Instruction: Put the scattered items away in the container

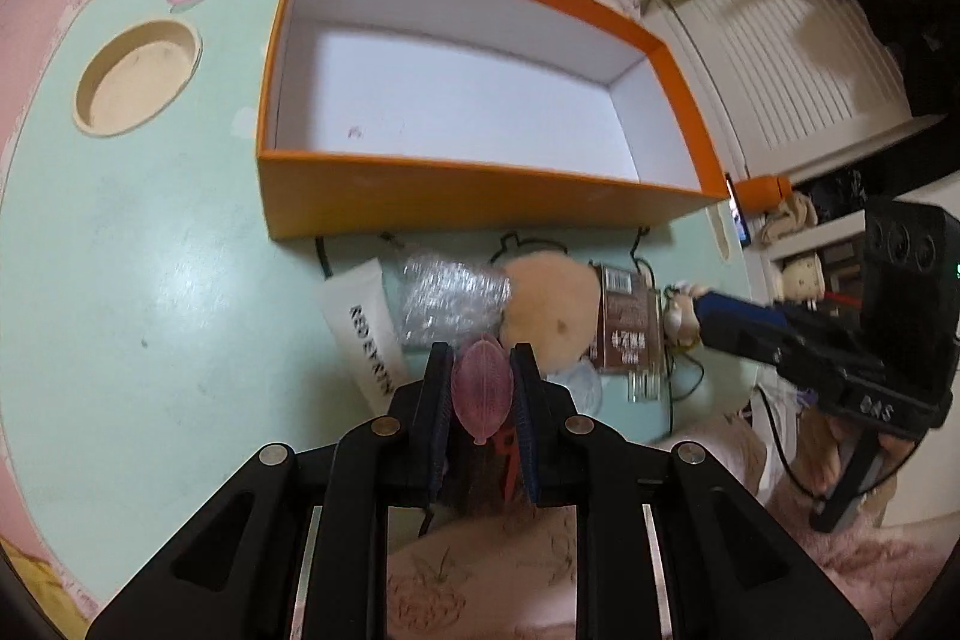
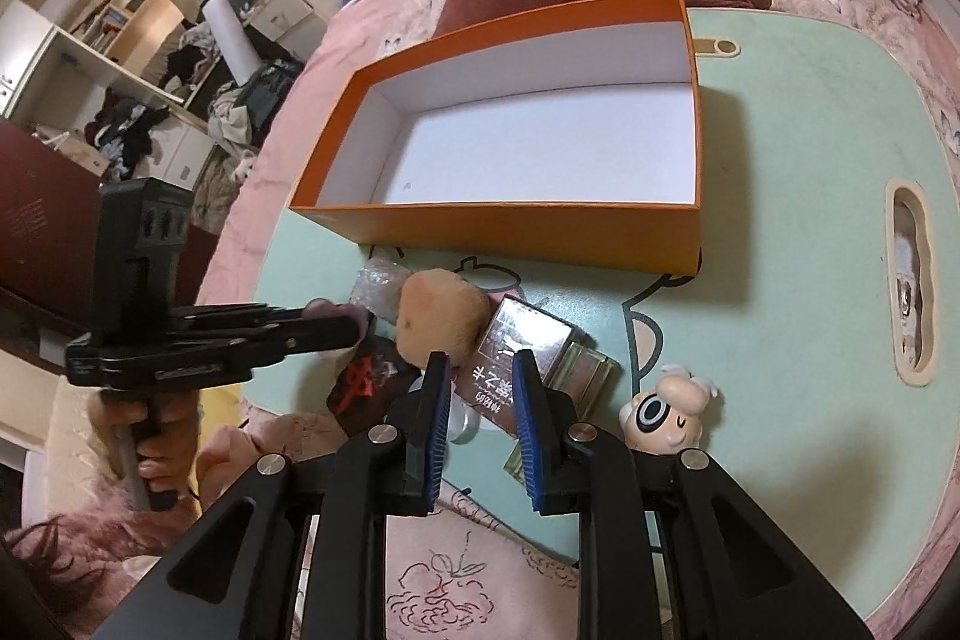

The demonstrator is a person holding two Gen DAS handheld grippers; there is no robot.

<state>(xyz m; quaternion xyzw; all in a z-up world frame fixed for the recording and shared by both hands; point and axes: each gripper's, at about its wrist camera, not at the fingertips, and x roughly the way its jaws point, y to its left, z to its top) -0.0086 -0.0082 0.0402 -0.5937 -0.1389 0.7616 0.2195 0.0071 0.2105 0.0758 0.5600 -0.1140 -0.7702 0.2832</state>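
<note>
An empty orange box [image 1: 480, 196] with a white inside stands on the mint table [image 1: 150, 250]. In front of it lie a white tube [image 1: 366, 334], bubble wrap [image 1: 450, 298], a beige puff [image 1: 552, 304], a brown packet [image 1: 624, 316] and a small cartoon figure [image 2: 669, 412]. My left gripper [image 1: 480, 355] is shut on a pink ribbed oval [image 1: 480, 388], held above the table's near edge. My right gripper [image 2: 480, 361] hovers over the brown packet [image 2: 528, 334] with its jaws close together and nothing between them. The figure stands just right of it.
A round cup hole [image 1: 138, 76] is sunk into the table left of the box, and a slot [image 2: 912, 280] sits near its right edge. A black and red packet [image 2: 366, 376] lies by the puff [image 2: 438, 310]. Pink bedding surrounds the table.
</note>
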